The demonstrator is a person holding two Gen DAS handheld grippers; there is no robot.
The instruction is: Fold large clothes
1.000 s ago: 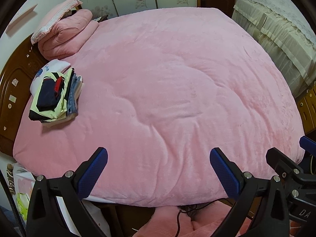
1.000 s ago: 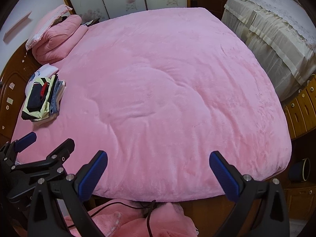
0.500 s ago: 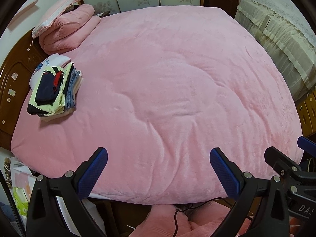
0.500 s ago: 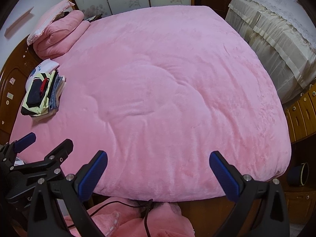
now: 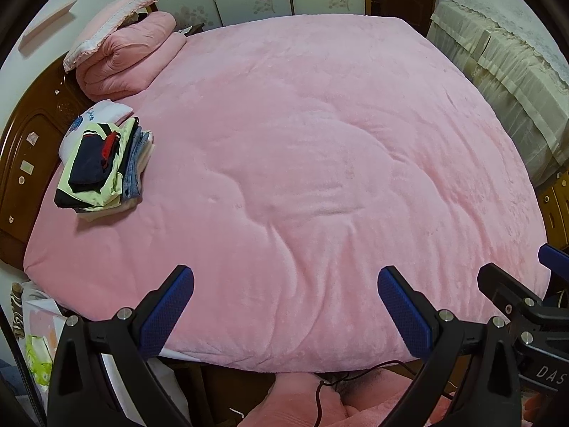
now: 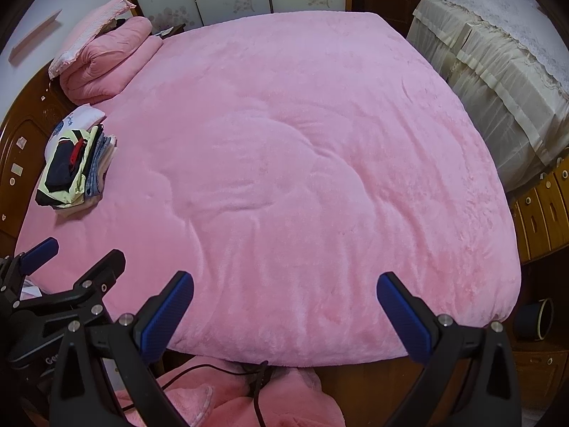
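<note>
Both grippers hang over the near edge of the wide bed covered in a plush pink blanket (image 5: 302,163), jaws spread wide and gripping nothing. The left gripper (image 5: 284,306) shows its blue-padded fingers (image 5: 167,315) apart above the blanket's front hem, and the right gripper (image 6: 284,306) sits just beside it to the right, equally parted. Compared with a second ago, the views have shifted only slightly: the bed now sits a touch lower and nearer in both frames, and the stack of folded clothes (image 5: 103,167), navy and pale yellow on top with denim beneath, appears a little higher up the left side. That stack rests on the blanket close to the carved dark wooden headboard (image 5: 25,156), with the rolled pink quilt (image 5: 128,57) beyond it. A bundle of pink fleecy fabric (image 6: 227,395) lies below the bed's edge, between the grippers, a black cable (image 6: 256,391) crossing it.
</note>
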